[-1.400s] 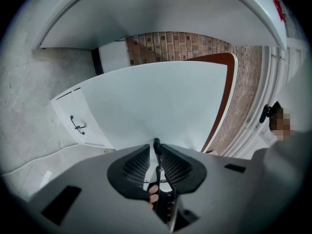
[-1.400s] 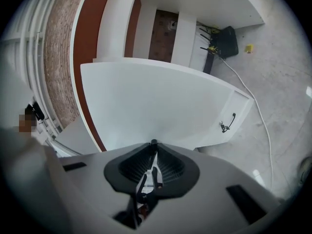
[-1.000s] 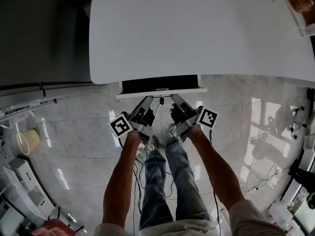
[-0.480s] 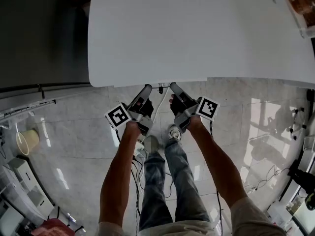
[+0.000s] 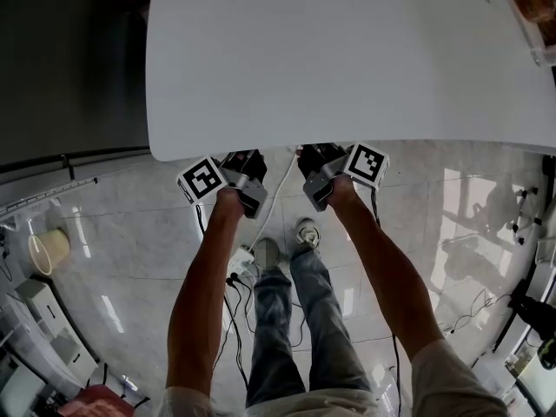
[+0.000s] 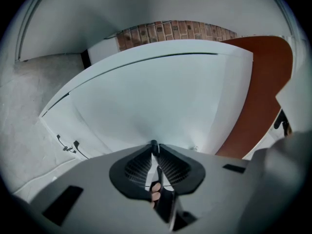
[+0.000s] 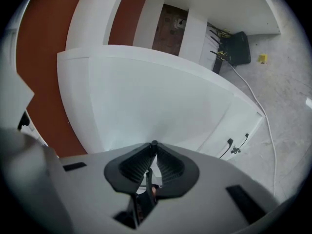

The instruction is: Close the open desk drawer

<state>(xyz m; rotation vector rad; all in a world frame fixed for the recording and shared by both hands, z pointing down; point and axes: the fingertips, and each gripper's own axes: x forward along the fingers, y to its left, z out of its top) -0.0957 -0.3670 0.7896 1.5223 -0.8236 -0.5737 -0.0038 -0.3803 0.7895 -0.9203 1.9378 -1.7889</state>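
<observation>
In the head view the white desk top (image 5: 347, 59) fills the upper half, and no drawer sticks out from under its front edge. Both grippers reach under that edge, so only their marker cubes show, the left cube (image 5: 201, 179) and the right cube (image 5: 366, 163). In the left gripper view the left gripper (image 6: 154, 144) is shut, its tips against the white drawer front (image 6: 146, 96). The right gripper (image 7: 154, 144) is likewise shut, tips meeting at the same white front (image 7: 156, 96). Nothing is held between either pair of jaws.
A power strip (image 5: 239, 257) with a white cable lies on the marble floor by the person's shoes (image 5: 306, 231). A pale bucket (image 5: 48, 248) stands far left. A black box (image 7: 239, 48) with cables sits on the floor under the desk. A reddish-brown panel (image 7: 39, 82) flanks the drawer.
The open drawer, with its dark inside showing below the desk edge, has slid in out of sight. Both grippers moved forward with it, and their tips are now under the desk top.
</observation>
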